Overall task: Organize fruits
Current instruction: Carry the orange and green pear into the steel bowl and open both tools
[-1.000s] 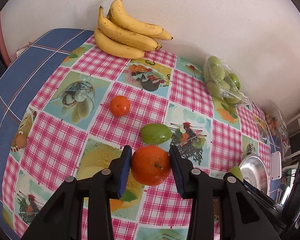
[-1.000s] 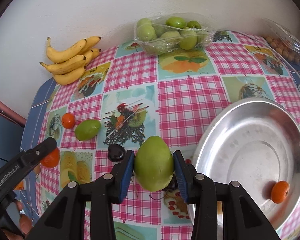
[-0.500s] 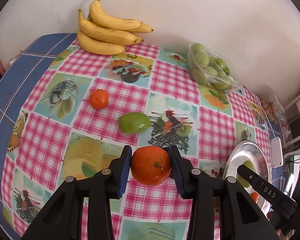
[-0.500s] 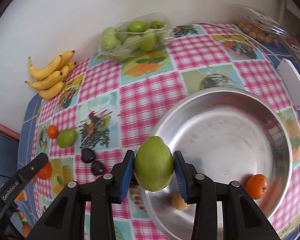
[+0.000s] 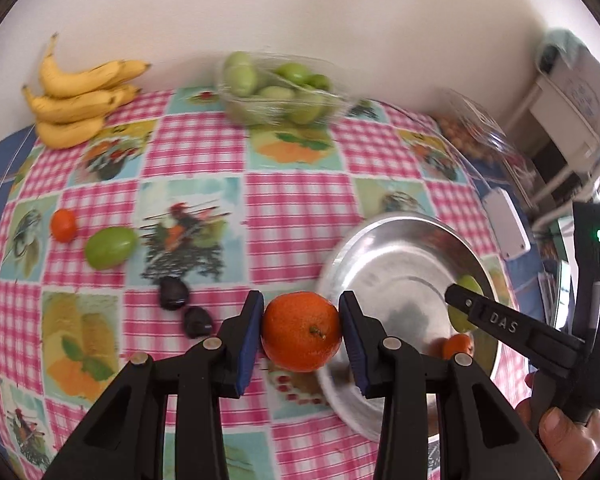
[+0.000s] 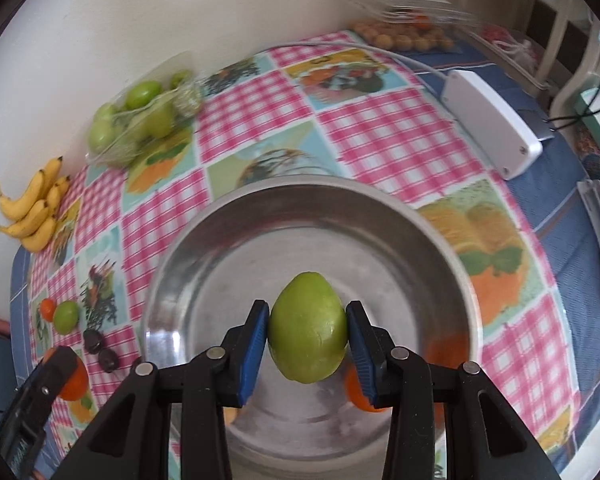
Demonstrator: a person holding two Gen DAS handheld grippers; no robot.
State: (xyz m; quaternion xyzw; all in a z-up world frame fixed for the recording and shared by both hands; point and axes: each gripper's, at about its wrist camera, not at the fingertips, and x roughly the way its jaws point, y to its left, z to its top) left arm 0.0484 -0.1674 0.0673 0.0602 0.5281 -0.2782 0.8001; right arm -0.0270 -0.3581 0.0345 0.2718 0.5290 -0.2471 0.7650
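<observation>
My left gripper (image 5: 301, 330) is shut on a large orange (image 5: 300, 330), held above the table just left of the steel bowl (image 5: 380, 256). My right gripper (image 6: 307, 338) is shut on a green fruit (image 6: 307, 332), held over the steel bowl's middle (image 6: 260, 248). A small orange (image 6: 358, 396) lies in the bowl behind my right fingers; it also shows in the left wrist view (image 5: 458, 346). Loose on the cloth are a small orange (image 5: 63, 225), a green fruit (image 5: 110, 247) and two dark fruits (image 5: 173, 294).
A bunch of bananas (image 5: 80, 100) lies at the back left by the wall. A clear pack of green fruits (image 5: 276, 90) stands at the back. A pack of small brown fruits (image 6: 404, 38) and a white box (image 6: 492, 120) lie right of the bowl.
Both grippers have moved right with their fruits. My right gripper now holds the green fruit over the bowl's middle. My left gripper has come up to the bowl's left rim.
</observation>
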